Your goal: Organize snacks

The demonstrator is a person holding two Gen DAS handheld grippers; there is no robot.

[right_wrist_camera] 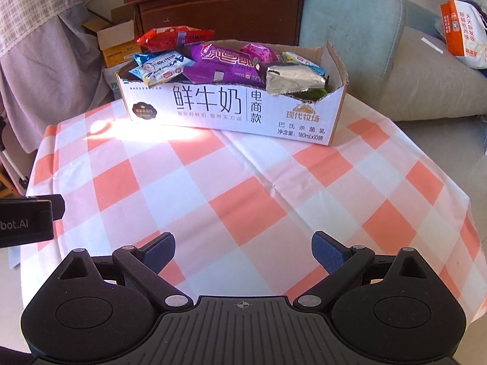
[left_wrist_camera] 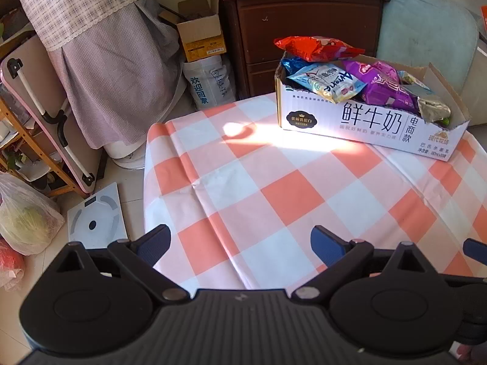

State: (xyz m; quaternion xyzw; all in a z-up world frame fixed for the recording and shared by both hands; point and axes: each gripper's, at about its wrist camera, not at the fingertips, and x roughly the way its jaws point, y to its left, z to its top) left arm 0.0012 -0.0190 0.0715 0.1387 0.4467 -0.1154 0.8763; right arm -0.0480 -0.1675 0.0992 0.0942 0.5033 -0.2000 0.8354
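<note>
A white cardboard milk box [left_wrist_camera: 365, 121] [right_wrist_camera: 231, 109] stands at the far side of the table with the orange-and-white checked cloth [left_wrist_camera: 274, 194] [right_wrist_camera: 231, 188]. It is full of snack packs: a red bag [left_wrist_camera: 316, 48] [right_wrist_camera: 173, 37] on top at the left, a light blue pack [left_wrist_camera: 328, 82] [right_wrist_camera: 161, 66], purple packs [left_wrist_camera: 383, 85] [right_wrist_camera: 219, 64] and a silver pack [left_wrist_camera: 433, 108] [right_wrist_camera: 292, 80]. My left gripper [left_wrist_camera: 240, 241] is open and empty above the near cloth. My right gripper [right_wrist_camera: 243, 251] is open and empty, also well short of the box.
A dark wooden cabinet [left_wrist_camera: 304, 30] [right_wrist_camera: 219, 15] stands behind the box, a pale sofa [right_wrist_camera: 395, 70] to the right. On the floor at the left are a scale [left_wrist_camera: 96, 216], a plastic bag [left_wrist_camera: 24, 216], a folded table [left_wrist_camera: 45, 112] and a cardboard box [left_wrist_camera: 201, 35].
</note>
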